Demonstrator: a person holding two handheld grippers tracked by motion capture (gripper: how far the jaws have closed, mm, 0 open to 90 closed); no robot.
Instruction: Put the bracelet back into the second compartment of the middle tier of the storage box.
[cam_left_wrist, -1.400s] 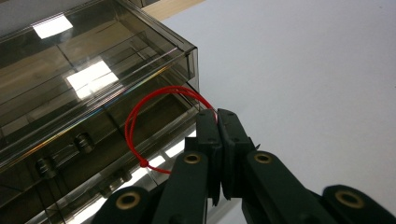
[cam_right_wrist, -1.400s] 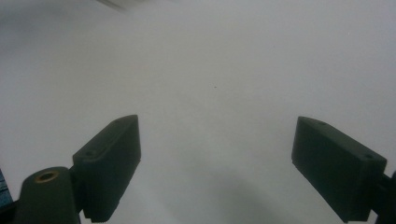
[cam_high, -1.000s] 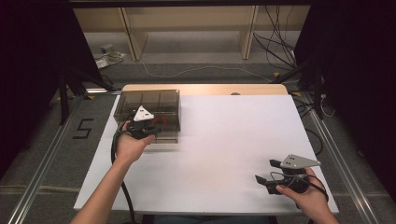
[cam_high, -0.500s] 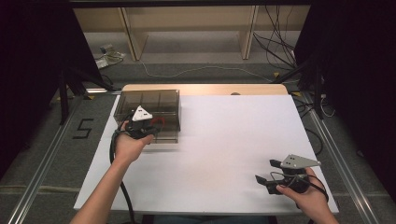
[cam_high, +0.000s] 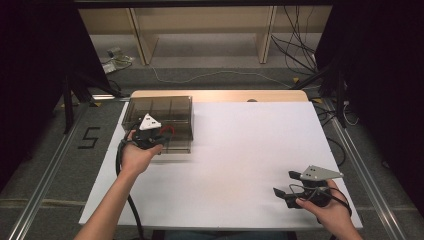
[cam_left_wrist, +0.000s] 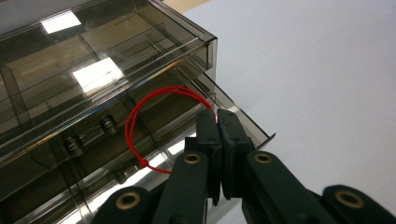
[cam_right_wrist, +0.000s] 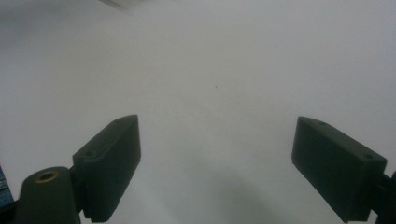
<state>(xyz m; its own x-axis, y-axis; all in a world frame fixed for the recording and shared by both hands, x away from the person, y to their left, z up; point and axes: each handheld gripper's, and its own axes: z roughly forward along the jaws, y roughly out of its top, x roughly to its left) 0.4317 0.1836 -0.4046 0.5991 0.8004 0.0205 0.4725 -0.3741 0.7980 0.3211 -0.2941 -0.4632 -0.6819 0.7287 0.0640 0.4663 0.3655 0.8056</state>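
left hand-held gripper (cam_left_wrist: 218, 116) pinches red loop (cam_left_wrist: 140, 126) at smoky box (cam_left_wrist: 93, 79); right hand-held gripper (cam_right_wrist: 215, 154) gapes.

— Where does the compartment box (cam_high: 159, 117) sit?

— On the table (cam_high: 240, 150), at its far left corner.

— And the left gripper (cam_high: 159, 136)?

— At the box's near edge, with the cord loop (cam_left_wrist: 154, 128) just in front of it, over the box's open lower tray.

— The right gripper (cam_high: 286, 185)?

— Near the table's front right corner, well apart from the box, above bare tabletop.

— What lies behind the table?

— A shelf unit (cam_high: 200, 30) on the floor, cables (cam_high: 300, 55) to its right.
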